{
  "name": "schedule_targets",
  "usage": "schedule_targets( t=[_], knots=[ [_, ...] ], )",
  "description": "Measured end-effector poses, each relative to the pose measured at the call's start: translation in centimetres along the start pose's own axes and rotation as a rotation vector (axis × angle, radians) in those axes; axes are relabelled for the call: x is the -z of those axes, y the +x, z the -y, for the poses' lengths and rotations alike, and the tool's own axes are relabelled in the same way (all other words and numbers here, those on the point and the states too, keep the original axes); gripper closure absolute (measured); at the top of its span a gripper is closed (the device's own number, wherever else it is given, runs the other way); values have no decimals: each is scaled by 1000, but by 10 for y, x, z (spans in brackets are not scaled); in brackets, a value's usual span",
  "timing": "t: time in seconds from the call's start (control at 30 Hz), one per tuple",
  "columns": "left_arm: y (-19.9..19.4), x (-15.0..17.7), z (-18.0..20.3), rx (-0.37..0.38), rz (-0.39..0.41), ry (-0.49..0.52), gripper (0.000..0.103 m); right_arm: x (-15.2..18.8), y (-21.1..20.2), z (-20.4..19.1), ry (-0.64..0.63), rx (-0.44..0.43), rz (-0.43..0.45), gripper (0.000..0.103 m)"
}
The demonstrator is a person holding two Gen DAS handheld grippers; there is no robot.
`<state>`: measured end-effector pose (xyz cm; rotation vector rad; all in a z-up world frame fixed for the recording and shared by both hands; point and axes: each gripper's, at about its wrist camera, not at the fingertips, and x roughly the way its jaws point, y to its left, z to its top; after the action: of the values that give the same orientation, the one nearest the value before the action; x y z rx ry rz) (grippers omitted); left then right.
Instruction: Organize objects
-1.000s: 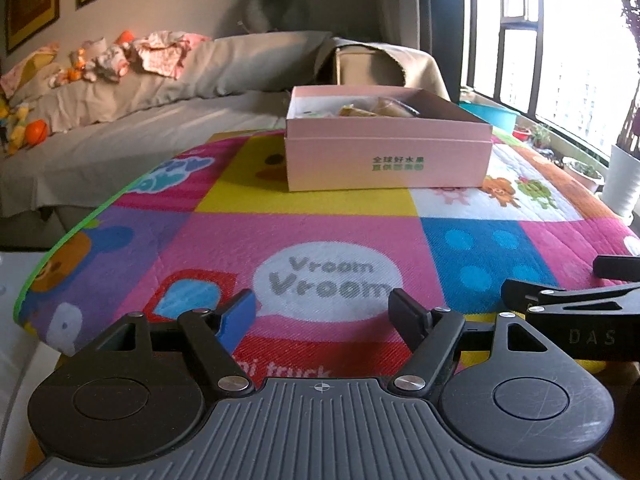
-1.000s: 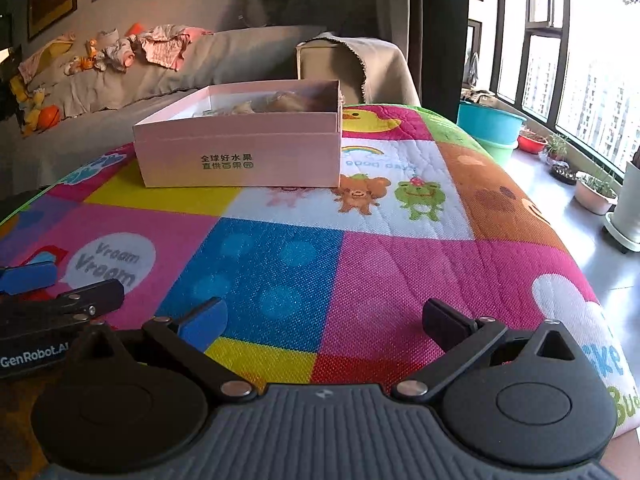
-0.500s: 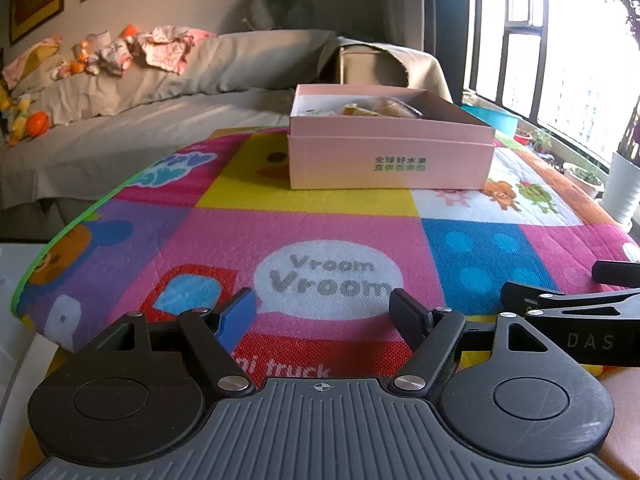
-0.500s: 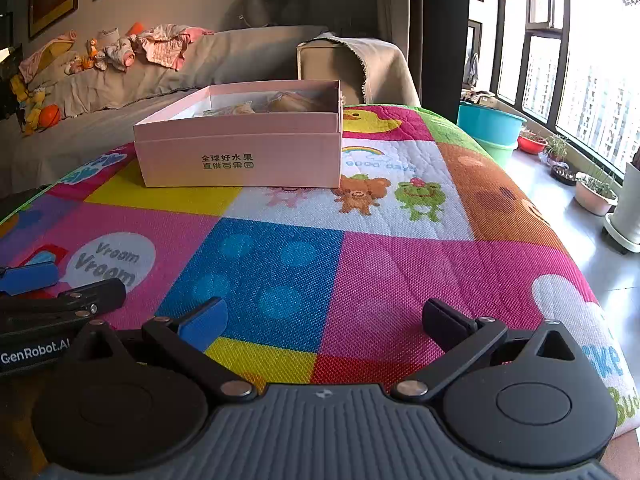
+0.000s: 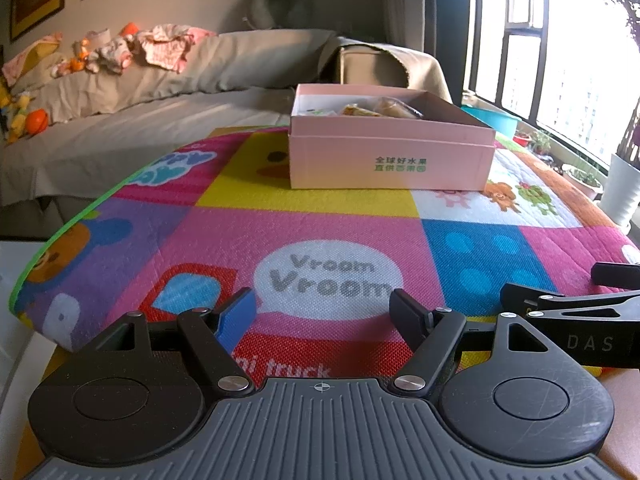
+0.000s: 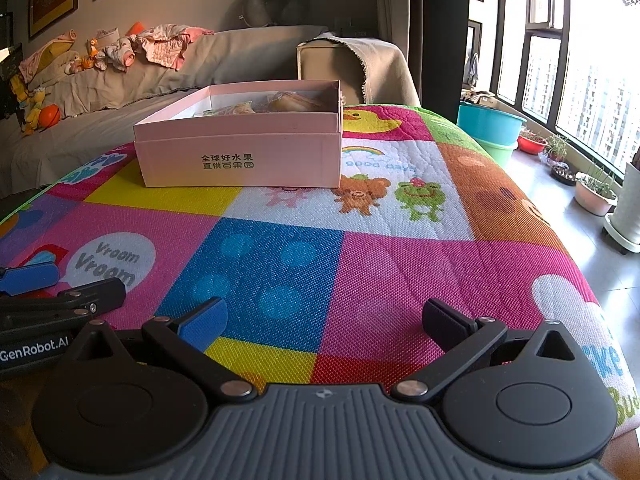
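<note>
Left wrist view: pink box [image 5: 390, 160] lies broadside, long axis left-right

Pink box [image 6: 240, 156] walls hide most of its wrapped contents [image 6: 280, 104]

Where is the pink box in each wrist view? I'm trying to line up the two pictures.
Left wrist: the pink box sits upper centre-right, at the far end of the play mat.
Right wrist: the pink box sits upper centre-left.
Shared landmark: the "Vroom Vroom" bubble on the mat.
</note>
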<state>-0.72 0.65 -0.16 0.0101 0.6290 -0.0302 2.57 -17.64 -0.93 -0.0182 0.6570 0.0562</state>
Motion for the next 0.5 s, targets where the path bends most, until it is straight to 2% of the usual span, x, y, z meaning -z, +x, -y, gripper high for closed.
schedule_targets(
  t=[0.5],
  knots=[
    [0, 1, -1, 5, 1, -7, 24, 0, 0, 0, 0, 0, 1, 0]
  ],
)
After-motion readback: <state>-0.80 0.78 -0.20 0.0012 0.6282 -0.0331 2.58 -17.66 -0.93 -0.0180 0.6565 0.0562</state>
